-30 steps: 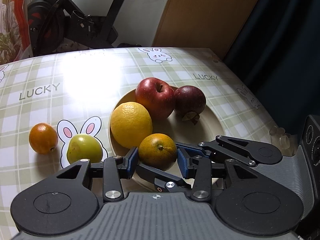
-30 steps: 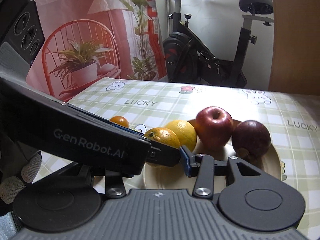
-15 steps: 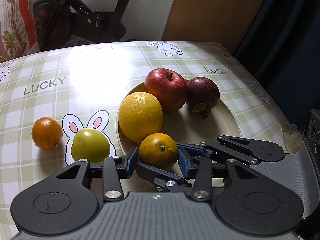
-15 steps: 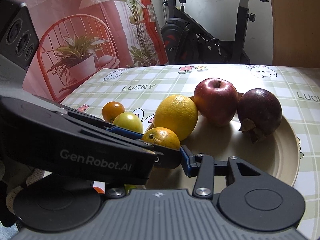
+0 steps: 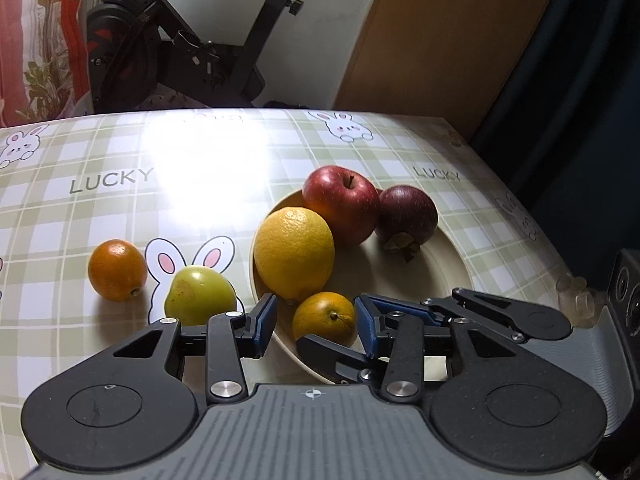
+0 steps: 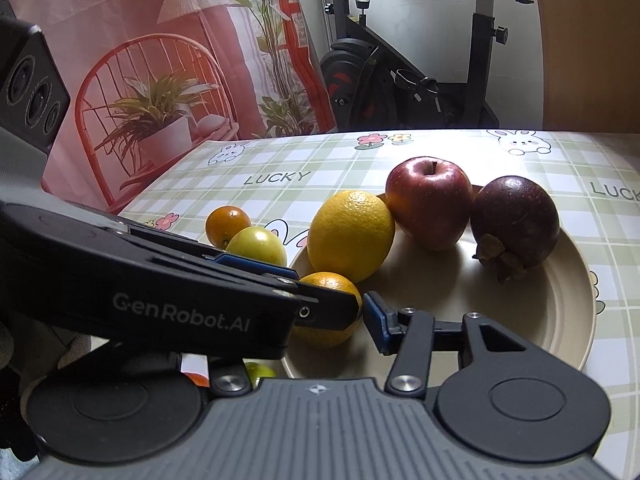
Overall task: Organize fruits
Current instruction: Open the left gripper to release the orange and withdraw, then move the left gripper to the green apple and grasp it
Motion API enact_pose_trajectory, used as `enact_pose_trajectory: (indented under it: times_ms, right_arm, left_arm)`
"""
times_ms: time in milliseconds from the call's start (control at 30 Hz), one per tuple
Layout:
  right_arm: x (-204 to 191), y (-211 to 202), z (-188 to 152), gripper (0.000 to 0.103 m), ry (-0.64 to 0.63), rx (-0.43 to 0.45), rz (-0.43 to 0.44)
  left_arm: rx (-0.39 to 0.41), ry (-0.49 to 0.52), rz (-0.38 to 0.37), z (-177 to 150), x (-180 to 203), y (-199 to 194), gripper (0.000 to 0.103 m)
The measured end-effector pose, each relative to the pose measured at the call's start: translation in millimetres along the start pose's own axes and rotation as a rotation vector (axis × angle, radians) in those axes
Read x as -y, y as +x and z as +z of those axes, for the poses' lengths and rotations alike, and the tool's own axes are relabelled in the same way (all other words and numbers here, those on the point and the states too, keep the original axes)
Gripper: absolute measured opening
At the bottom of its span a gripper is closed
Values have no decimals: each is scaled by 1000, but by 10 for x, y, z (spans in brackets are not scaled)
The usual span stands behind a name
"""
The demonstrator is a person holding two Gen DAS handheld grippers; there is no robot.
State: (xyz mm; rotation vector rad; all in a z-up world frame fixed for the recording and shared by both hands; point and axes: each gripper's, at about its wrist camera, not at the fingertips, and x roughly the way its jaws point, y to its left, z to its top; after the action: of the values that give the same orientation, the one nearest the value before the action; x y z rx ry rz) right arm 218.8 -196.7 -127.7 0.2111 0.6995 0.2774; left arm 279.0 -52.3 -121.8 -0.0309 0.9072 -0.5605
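The left gripper (image 5: 315,326) has its fingers spread open on either side of a small orange (image 5: 325,319) without touching it; the fruit sits at the near rim of the cream plate (image 5: 440,280), stem end toward the camera. A lemon (image 5: 294,258), red apple (image 5: 341,204) and mangosteen (image 5: 407,216) share the plate. A green fruit (image 5: 199,300) and a tangerine (image 5: 117,270) lie on the tabletop (image 5: 120,208) toward its left edge. The right gripper (image 6: 340,316) is half hidden; I cannot tell its state

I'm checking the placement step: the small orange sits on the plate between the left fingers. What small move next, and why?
Probably back the left gripper away. Its fingers stand open, clear of the small orange, which rests on the plate beside the lemon.
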Motion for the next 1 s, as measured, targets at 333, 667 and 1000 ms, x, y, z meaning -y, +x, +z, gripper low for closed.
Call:
enact_pose_trajectory:
  times_ms: [333,667,1000]
  right_arm:
    - [-69,-259,-23,52,-23,63,-17]
    - [-198,-488,-233,52,-55,59,-12]
    - [-308,-577,-416,52,-92,22,-1]
  left_arm:
    - [108,-46,29,-114,-113,-555,45]
    - [68,-46,32,-383,-191,-630,45]
    - [7,-55,-54,-544,-155,-463,45]
